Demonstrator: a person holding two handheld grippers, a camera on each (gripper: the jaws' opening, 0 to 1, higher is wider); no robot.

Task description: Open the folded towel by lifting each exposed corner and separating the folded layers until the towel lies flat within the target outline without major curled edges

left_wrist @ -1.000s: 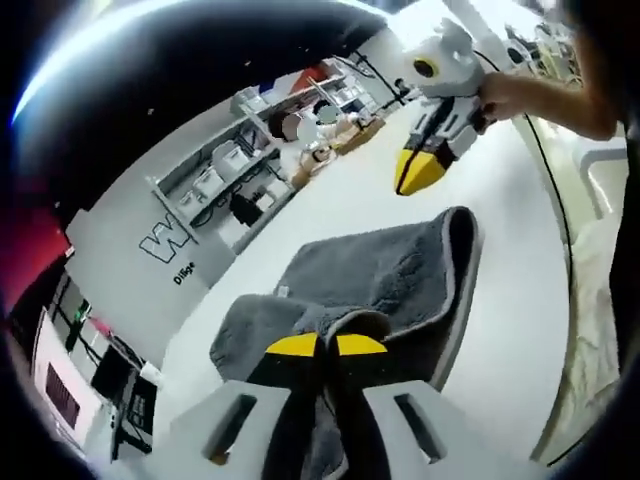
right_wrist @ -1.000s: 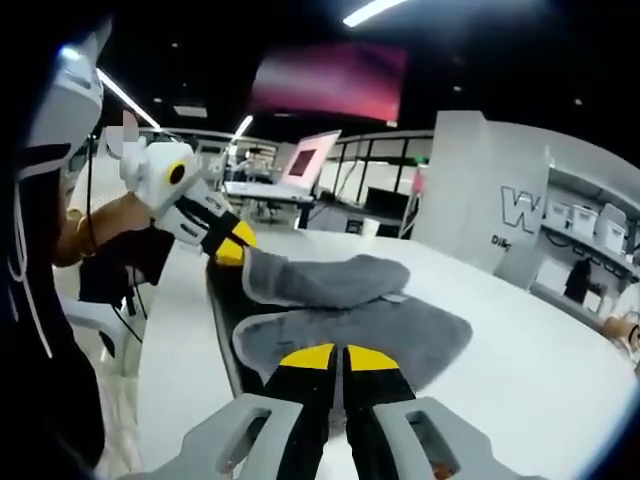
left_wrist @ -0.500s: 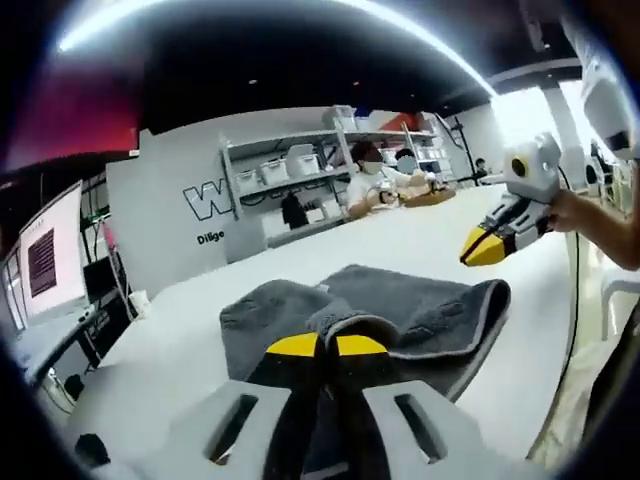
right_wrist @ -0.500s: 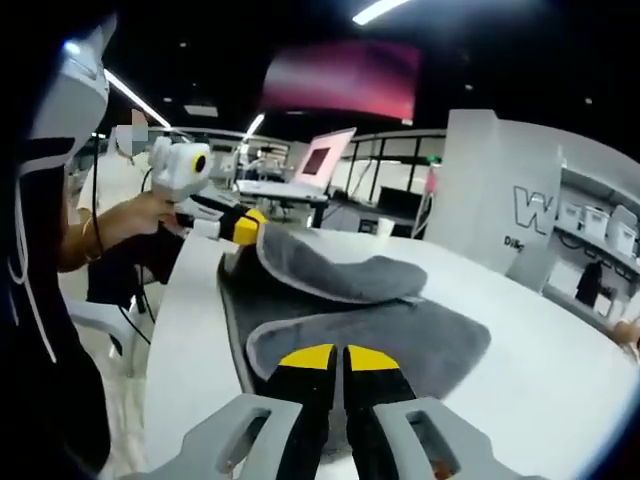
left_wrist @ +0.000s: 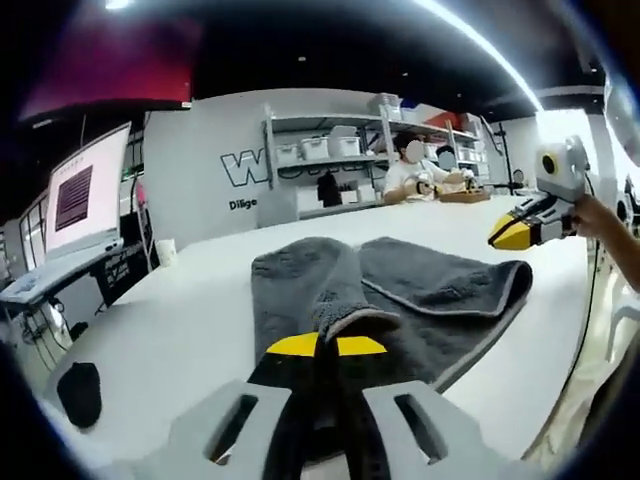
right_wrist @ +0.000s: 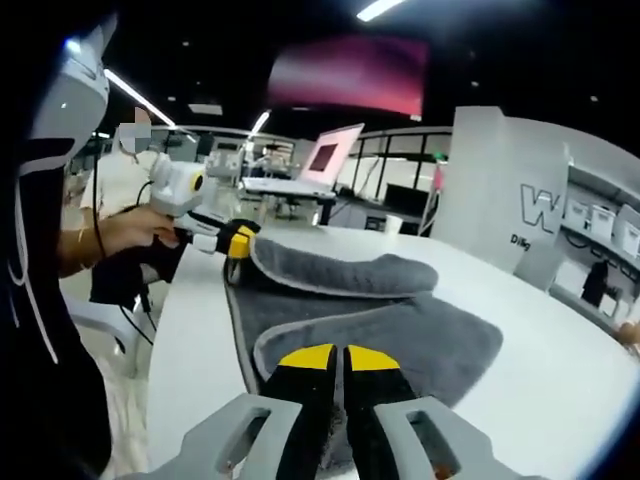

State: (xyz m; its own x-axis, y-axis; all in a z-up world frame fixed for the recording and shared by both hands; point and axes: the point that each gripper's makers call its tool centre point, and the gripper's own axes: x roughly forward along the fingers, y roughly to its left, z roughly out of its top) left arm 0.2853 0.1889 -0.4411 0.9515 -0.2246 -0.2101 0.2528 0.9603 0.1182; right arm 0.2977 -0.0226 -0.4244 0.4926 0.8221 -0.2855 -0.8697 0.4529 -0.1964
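Note:
A grey towel (left_wrist: 430,290) lies on the white table (left_wrist: 180,340), with one layer pulled up into a ridge. My left gripper (left_wrist: 325,345) is shut on that raised corner. In the right gripper view, the left gripper (right_wrist: 236,242) sits at the towel's (right_wrist: 420,335) far edge, held by a hand, and the lifted fold (right_wrist: 340,275) runs away from it. My right gripper (right_wrist: 335,357) has its jaws together over the near edge of the lower layer. In the left gripper view the right gripper (left_wrist: 520,232) hangs just above the towel's far corner, apart from it.
A small black object (left_wrist: 80,392) and a cup (left_wrist: 165,250) sit on the table at the left. A screen (left_wrist: 85,190), shelves with white bins (left_wrist: 320,150) and seated people (left_wrist: 415,170) are behind. The table's near edge (right_wrist: 190,330) runs beside a person's arm (right_wrist: 110,235).
My left gripper has swung level and lower while holding the towel corner. The lifted fold now lies longer and flatter. The right gripper has come down from high above to just over the far corner.

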